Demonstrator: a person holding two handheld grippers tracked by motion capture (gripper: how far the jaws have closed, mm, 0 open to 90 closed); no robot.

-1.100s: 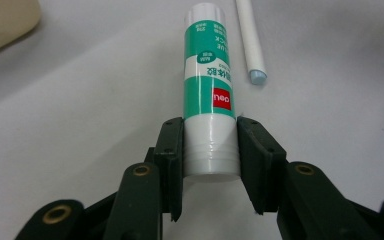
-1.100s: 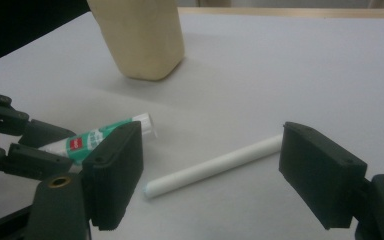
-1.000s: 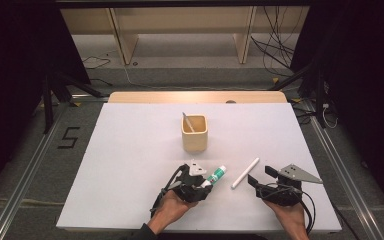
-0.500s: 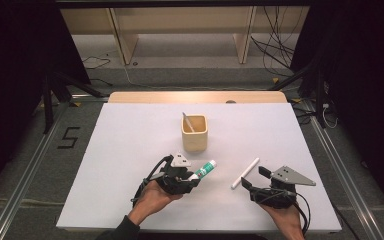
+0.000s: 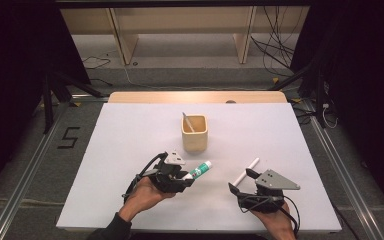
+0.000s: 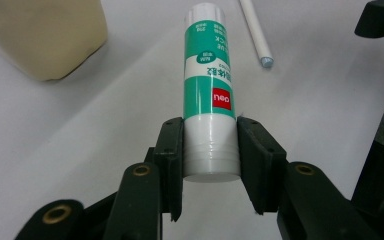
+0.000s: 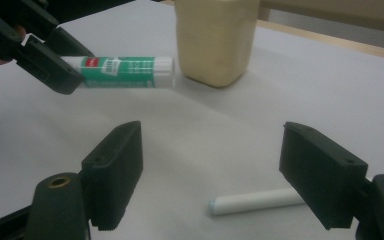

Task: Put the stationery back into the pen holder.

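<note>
**Glue stick clamped in the left hand-held gripper, chalk-like stick lying loose**

We see a matte white surface whose near edge is cut off by the forearms in the high view. On it stands a cream, square-sided cup with rounded corners; its top is cropped in both gripper views, and only from above do we find a thin pale stick leaning inside it, too small to identify.

The left hand-held gripper is closed on the capped end of a smooth cylindrical glue stick, white with a green printed label. Its small print is too blurred to read. The right gripper view shows the glue stick held level, clear above the surface and near the cup.

The right hand-held gripper stands wide open, holding nothing. A slim white chalk-like stick lies flat on the surface between its jaws, its far end hidden behind one black pad.
</note>
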